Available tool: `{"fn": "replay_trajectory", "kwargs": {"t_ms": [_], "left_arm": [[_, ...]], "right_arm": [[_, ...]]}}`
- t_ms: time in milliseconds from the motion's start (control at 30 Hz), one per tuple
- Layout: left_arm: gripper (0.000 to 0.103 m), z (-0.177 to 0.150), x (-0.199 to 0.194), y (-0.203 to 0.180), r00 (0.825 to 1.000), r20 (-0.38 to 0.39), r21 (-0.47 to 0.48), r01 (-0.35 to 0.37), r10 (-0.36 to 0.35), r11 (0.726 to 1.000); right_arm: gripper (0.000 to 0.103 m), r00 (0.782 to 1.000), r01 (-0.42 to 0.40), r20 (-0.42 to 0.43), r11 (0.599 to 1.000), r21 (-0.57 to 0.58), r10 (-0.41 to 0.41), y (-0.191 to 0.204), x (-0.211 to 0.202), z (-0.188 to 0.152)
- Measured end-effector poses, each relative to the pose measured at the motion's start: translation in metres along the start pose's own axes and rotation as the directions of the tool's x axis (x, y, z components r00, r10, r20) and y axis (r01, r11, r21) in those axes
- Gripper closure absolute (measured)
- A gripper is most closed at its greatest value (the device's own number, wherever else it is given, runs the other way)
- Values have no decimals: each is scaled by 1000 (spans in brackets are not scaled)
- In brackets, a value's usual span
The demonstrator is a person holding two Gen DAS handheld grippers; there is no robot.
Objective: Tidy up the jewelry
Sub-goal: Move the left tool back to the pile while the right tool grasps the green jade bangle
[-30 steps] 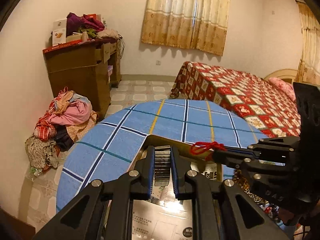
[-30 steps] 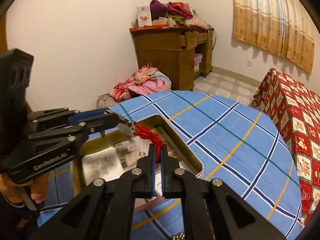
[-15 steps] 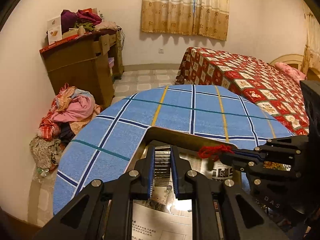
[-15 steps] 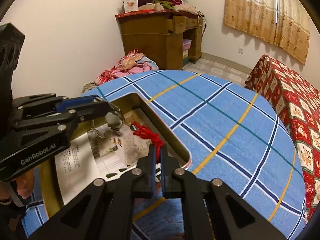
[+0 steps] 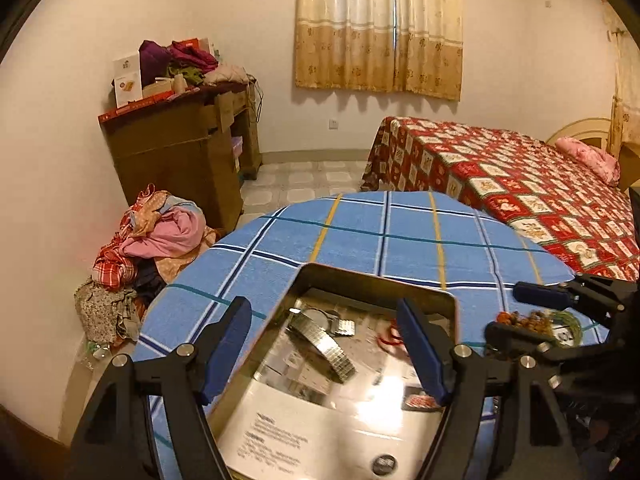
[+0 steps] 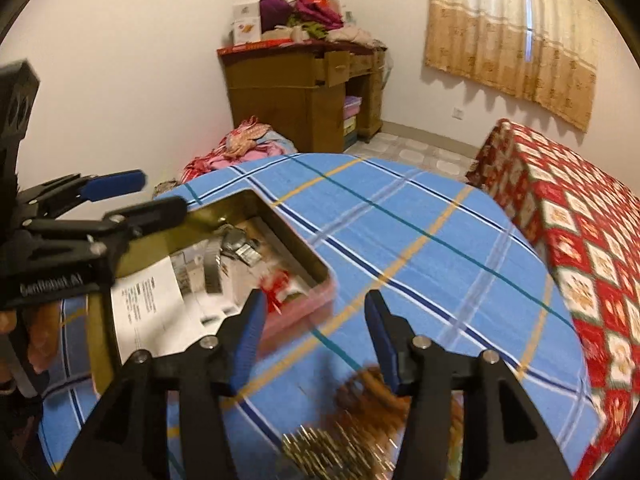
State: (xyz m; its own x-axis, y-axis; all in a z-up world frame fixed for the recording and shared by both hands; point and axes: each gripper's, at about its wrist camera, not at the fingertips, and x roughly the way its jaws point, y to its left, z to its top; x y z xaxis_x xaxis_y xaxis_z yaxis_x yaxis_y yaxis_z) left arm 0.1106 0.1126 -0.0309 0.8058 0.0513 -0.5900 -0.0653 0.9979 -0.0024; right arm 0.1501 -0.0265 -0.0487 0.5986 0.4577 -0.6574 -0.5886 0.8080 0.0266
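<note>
A gold metal tin (image 5: 372, 280) (image 6: 224, 210) stands on the blue plaid table. Inside it lie a silver metal watch (image 5: 324, 340) (image 6: 224, 248), a red cord bracelet (image 5: 390, 334) (image 6: 276, 286) and printed papers. My left gripper (image 5: 326, 350) is open and empty above the tin; it also shows in the right wrist view (image 6: 132, 196). My right gripper (image 6: 316, 340) is open and empty, right of the tin. It also shows in the left wrist view (image 5: 516, 312). A blurred heap of bead and gold chain jewelry (image 6: 352, 424) (image 5: 532, 318) lies on the cloth under it.
The round table (image 5: 380, 232) has a blue checked cloth. A bed with a red patterned cover (image 5: 520, 192) stands to the right. A wooden desk piled with things (image 5: 180, 140) and a heap of clothes (image 5: 152, 240) on the floor lie beyond the table.
Both grippers have opened. The left let go of the silver watch and the right let go of the red bracelet; both now lie in the tin. The right gripper moved right, over the jewelry heap.
</note>
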Motion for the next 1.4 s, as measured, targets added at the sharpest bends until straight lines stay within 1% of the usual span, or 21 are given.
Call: {"fn": "replay_trajectory", "kwargs": {"t_ms": [133, 233, 300, 400, 533, 600, 700, 900, 933, 967, 1000, 1033, 1067, 1100, 1133, 1167, 1200, 1300, 1367, 1400], "left_arm": [[28, -13, -12, -25, 1000, 15, 23, 2, -2, 1000], [28, -20, -16, -43, 1000, 13, 37, 11, -11, 999], [28, -27, -19, -54, 1000, 10, 45, 22, -23, 999], [28, -35, -23, -70, 1000, 4, 63, 24, -24, 998], [28, -44, -25, -89, 1000, 0, 74, 1, -1, 997], [28, -47, -25, -97, 1000, -8, 79, 10, -9, 997], [28, -52, -25, -108, 1000, -12, 97, 3, -2, 995], [28, -58, -19, -121, 1000, -24, 106, -4, 7, 994], [28, -59, -18, -122, 1000, -28, 103, -5, 8, 995], [29, -61, -18, -123, 1000, -26, 97, -3, 6, 995], [31, -62, -18, -124, 1000, -23, 94, -6, 8, 996], [38, -62, -17, -124, 1000, -24, 92, -5, 8, 996], [42, -63, -17, -125, 1000, -31, 86, 6, -3, 996], [48, -64, -17, -125, 999, -33, 82, 11, -9, 997], [49, -65, -17, -126, 999, -35, 78, 17, -15, 997], [50, -67, -18, -127, 999, -37, 78, 25, -22, 997], [51, -69, -18, -128, 999, -43, 80, 29, -26, 996], [60, -70, -20, -131, 997, -52, 75, 58, -54, 995], [61, -72, -18, -133, 995, -70, 81, 76, -70, 994], [61, -72, -16, -134, 993, -85, 81, 84, -78, 993]], "right_arm": [[42, 998, 59, -5, 996, 63, -59, -26, -21, -23], [41, 994, 111, -10, 985, 134, -111, -49, -36, -41], [40, 988, 156, -12, 971, 181, -157, -64, -46, -55], [38, 981, 195, -28, 954, 229, -194, -80, -52, -68], [38, 976, 218, -40, 937, 272, -215, -90, -50, -77], [38, 974, 227, -38, 934, 277, -225, -95, -50, -83], [38, 968, 250, -48, 928, 276, -247, -100, -47, -83], [39, 968, 251, -78, 927, 280, -238, -108, -33, -83], [42, 967, 251, -101, 929, 271, -232, -109, -28, -82], [51, 966, 256, -112, 929, 266, -234, -110, -26, -82], [54, 964, 263, -109, 928, 263, -243, -110, -27, -84], [59, 961, 274, -114, 928, 252, -253, -109, -27, -84], [63, 954, 295, -118, 928, 229, -275, -105, -26, -85], [70, 950, 307, -118, 928, 209, -288, -102, -25, -85], [81, 952, 302, -114, 935, 187, -285, -97, -25, -86], [95, 954, 292, -120, 941, 168, -274, -94, -22, -86], [95, 953, 295, -121, 944, 148, -279, -91, -22, -87], [95, 959, 273, -121, 947, 170, -255, -97, -22, -88], [95, 959, 274, -124, 948, 164, -256, -97, -21, -88], [95, 954, 287, -128, 947, 144, -270, -94, -20, -88]]}}
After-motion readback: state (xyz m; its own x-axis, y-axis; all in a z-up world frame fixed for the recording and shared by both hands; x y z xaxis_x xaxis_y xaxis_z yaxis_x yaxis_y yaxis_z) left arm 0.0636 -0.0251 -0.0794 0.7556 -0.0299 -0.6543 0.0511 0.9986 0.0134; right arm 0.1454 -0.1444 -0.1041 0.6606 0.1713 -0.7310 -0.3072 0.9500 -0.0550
